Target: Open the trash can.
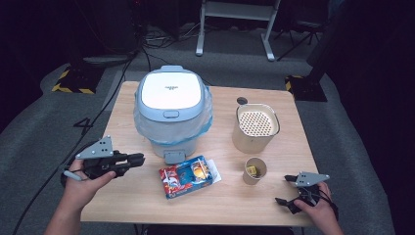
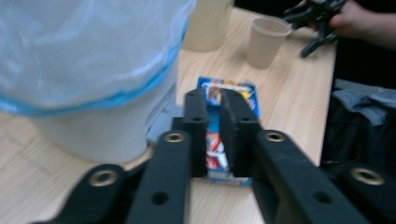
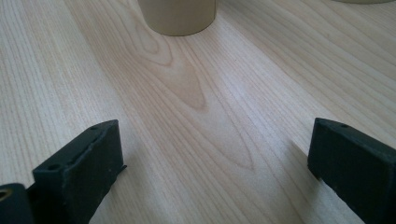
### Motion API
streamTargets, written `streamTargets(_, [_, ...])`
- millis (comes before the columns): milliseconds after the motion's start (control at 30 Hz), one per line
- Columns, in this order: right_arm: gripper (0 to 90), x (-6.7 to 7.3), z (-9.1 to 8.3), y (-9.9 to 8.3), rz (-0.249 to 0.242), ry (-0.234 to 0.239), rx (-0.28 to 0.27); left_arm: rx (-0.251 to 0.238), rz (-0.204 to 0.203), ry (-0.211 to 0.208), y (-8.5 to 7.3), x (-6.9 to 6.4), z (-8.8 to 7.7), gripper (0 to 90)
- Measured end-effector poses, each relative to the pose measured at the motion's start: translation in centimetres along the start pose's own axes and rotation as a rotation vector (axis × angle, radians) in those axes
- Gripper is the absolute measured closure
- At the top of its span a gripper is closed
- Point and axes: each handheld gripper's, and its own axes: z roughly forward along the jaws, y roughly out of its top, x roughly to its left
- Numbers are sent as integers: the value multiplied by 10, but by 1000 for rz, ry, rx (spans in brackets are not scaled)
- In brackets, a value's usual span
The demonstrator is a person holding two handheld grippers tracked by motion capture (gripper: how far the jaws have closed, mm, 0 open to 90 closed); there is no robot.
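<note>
The thing nearest the left claw (image 1: 138,159) is a flat colourful box (image 1: 186,176), printed in red, blue and yellow with cartoon figures, lying low in the middle of the high view with a white sheet poking out at its right end. In the left gripper view the box (image 2: 215,112) lies on the wood beyond the jaws, which stand nearly together with only a narrow slit between them and nothing gripped. The left claw itself sits at the lower left of the high view, pointing right, near the box but apart from it. The right claw (image 1: 288,191) rests at the lower right, jaws spread wide over bare wood and holding nothing, as the right gripper view also shows. The counter (image 1: 127,196) is pale wood with visible grain; around it lie grey carpet, black cables, a white metal frame at the top and dark surroundings. In the upper middle stands a pale blue and white bin (image 1: 170,110) with its lid shut and a clear plastic liner bunched at the rim. To its right is a cream canister (image 1: 254,128) with a perforated insert inside. Below that, a paper cup (image 1: 254,171) holds something small and yellowish.
</note>
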Motion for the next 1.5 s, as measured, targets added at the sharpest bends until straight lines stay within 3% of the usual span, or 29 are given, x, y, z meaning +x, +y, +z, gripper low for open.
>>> streamTargets(100, [33, 0, 0, 0, 0, 0, 0, -12, 5, -25, 10, 3, -2, 895])
streamTargets(467, [38, 1, 0, 0, 4, -4, -2, -129, 3, -109, 49, 12, -4, 900])
streamTargets(633, [38, 1, 0, 0, 4, -4, -2, -143, 15, -133, 64, 19, -5, 899])
streamTargets(767, [38, 1, 0, 0, 5, -4, -3, -115, 20, -94, 76, 22, -1, 899])
streamTargets(1000, [38, 1, 0, 0, 5, -5, -3, -150, 32, -30, 99, 21, 7, 898])
streamTargets(1267, [37, 1, 0, 0, 4, -3, -2, -138, 40, -25, 118, 24, 21, 897])
streamTargets(1500, [37, 1, 0, 0, 4, -4, -2, -124, 46, -12, 124, 25, 32, 892])
